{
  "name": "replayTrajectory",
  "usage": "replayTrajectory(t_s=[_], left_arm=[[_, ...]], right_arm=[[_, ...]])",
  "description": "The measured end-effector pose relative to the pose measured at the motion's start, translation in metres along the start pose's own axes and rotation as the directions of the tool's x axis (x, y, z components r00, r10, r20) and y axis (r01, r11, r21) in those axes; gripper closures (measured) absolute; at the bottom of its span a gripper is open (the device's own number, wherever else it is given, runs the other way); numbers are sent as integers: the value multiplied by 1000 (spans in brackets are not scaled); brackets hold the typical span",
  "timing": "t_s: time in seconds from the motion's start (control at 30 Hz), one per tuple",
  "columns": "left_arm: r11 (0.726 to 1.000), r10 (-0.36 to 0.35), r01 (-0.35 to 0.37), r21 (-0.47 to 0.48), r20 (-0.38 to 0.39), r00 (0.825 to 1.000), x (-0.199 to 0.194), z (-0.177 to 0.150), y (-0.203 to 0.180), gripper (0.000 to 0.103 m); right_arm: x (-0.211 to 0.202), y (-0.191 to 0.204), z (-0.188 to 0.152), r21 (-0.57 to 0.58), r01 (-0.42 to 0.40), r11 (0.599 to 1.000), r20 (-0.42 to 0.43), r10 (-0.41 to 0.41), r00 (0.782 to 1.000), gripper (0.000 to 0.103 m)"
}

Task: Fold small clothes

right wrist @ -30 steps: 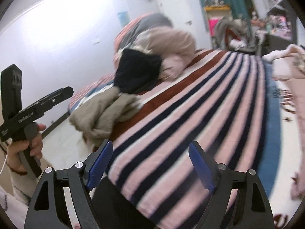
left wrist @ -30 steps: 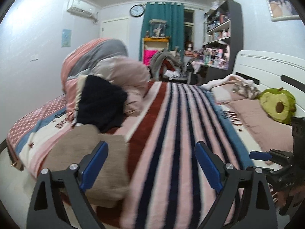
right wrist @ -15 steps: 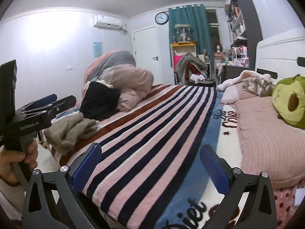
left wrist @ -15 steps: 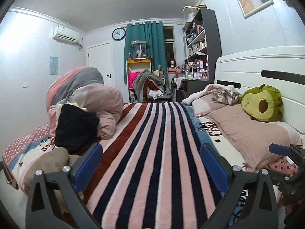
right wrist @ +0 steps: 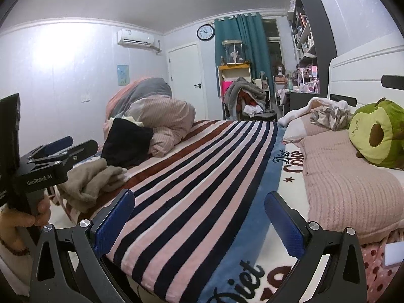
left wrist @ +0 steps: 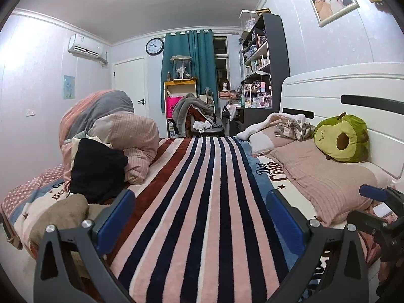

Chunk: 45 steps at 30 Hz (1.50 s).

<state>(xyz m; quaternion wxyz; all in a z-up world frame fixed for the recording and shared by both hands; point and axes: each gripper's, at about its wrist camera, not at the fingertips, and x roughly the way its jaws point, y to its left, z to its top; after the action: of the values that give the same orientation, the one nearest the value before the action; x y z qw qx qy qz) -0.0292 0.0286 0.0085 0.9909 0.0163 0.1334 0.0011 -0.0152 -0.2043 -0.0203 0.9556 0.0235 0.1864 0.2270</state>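
Clothes, a beige piece [left wrist: 59, 214] and a black one [left wrist: 97, 171], lay heaped at the lower left of the frame on the blanket [left wrist: 202, 202], likely kept off its middle for folding. We held our left gripper [left wrist: 199, 218] and right gripper [right wrist: 199, 217] spread wide and empty, seemingly ready to reach.
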Motion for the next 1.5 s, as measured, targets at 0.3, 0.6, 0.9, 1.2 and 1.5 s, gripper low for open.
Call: replayTrajectory(t_s=[0.3, 0.6, 0.9, 1.2, 1.5], left_arm=[[1000, 9, -9, 0, 6, 1000, -1, -2, 4, 1], [1000, 5, -5, 2, 4, 1000, 4, -4, 6, 1], [1000, -1, 1, -4, -3, 1000, 7, -6, 13, 1], [1000, 3, -3, -9, -6, 1000, 10, -6, 16, 1], [1000, 3, -3, -7, -6, 1000, 10, -6, 17, 1]], right_arm=[[-4, 2, 0, 16, -22, 1000, 4, 22, 1000, 1], [-3, 5, 1, 12, -32, 999, -9, 32, 999, 1], [-2, 5, 2, 17, -37, 999, -14, 37, 999, 1], [-2, 4, 3, 16, -36, 999, -14, 36, 999, 1], [-2, 3, 3, 16, -37, 999, -15, 37, 999, 1]])
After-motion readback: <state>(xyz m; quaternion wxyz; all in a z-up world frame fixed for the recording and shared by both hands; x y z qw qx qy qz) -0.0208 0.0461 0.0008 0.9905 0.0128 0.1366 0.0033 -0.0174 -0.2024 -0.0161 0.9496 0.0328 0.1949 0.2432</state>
